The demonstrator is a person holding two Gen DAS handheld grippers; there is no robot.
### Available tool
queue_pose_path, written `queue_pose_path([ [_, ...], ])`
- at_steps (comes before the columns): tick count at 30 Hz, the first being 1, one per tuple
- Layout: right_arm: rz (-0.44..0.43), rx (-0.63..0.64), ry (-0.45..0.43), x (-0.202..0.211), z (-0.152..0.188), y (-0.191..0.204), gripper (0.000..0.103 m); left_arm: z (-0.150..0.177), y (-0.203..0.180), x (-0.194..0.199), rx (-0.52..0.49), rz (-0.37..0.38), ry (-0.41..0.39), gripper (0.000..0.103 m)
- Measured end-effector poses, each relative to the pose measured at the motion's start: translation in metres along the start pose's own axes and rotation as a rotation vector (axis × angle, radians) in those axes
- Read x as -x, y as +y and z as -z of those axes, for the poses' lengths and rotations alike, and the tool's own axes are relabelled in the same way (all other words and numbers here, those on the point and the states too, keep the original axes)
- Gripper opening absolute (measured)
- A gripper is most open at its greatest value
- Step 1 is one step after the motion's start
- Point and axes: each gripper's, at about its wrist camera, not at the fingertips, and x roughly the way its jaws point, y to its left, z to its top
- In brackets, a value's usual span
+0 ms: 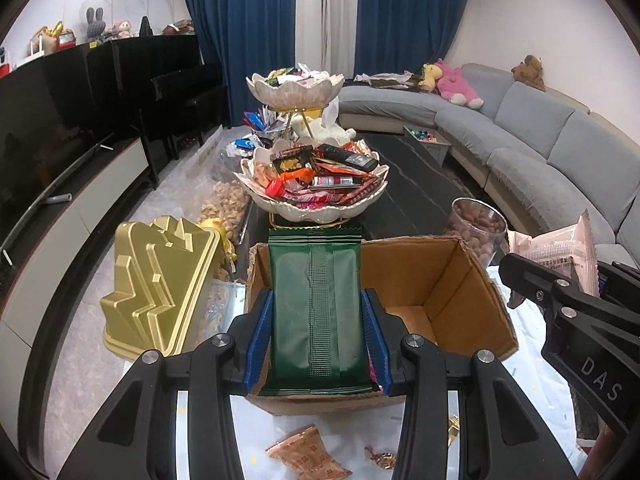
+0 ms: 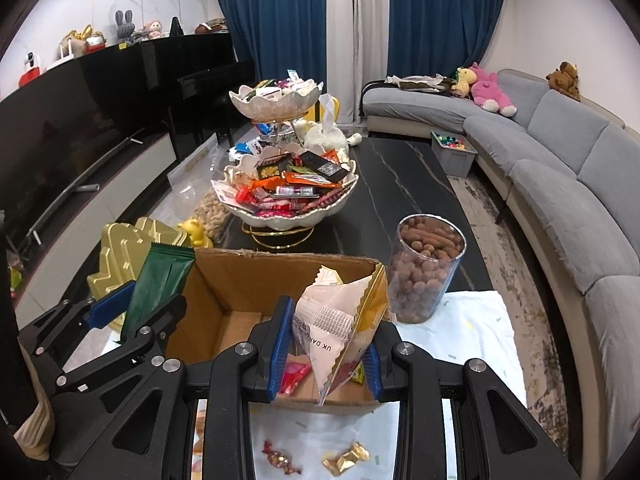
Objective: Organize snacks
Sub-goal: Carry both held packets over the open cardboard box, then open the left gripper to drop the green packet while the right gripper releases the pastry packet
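we have the left gripper (image 1: 318,340) pinching a green snack packet (image 1: 318,300) by its long edges, blue pads pressed on both sides, packet upright and hanging over the left part of the open cardboard box (image 1: 460,280). the right gripper (image 2: 324,352) is clamped on a crumpled pale pink packet (image 2: 332,320), which seems bunched with a gold-edged wrapper, over the right part of the same box. both are held high and nose-down, we judge so they can be let go straight into the box without catching the torn flaps. the box is mostly bare inside; a red wrapper (image 2: 294,376) shows near its near wall under the right gripper, whether in the box or held we cannot tell. around it: a gold lidded container (image 1: 156,292) just beside the box on the left, a clear jar of nuts (image 2: 428,272) just beside it on the right, and the two-tier snack bowl stand (image 2: 288,184) behind, heaped with packets. loose candies (image 2: 280,458) and a copper wrapper (image 1: 308,456) lie on the white cloth (image 2: 472,340) in front, not yet picked up. in the way: the box's upright near wall and flaps, and the two grippers are close side by side, so they could bump when releasing.
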Motion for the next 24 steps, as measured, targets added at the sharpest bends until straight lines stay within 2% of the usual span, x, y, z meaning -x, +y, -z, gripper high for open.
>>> queue_pose_path([
  [18,-0.013,0.017,0.039,-0.036,-0.007,0.000,0.034,0.005,0.004,-0.038,0.009,0.033,0.067,0.046],
  [20,-0.015,0.019,0.033,-0.035,-0.008,-0.001,0.037,0.005,0.004,-0.035,0.007,0.033,0.060,0.052],
  [21,-0.014,0.019,0.031,-0.034,-0.008,-0.002,0.039,0.004,0.004,-0.035,0.008,0.032,0.055,0.060],
  [22,-0.013,0.020,0.029,-0.033,-0.008,-0.002,0.045,0.003,0.004,-0.033,0.008,0.026,0.047,0.065],
  [23,-0.008,0.018,0.026,-0.032,-0.008,-0.003,0.054,0.003,0.005,-0.032,0.007,0.020,0.042,0.066],
  [24,-0.003,0.015,0.021,-0.031,-0.009,-0.003,0.059,0.002,0.005,-0.031,0.005,0.014,0.038,0.067],
])
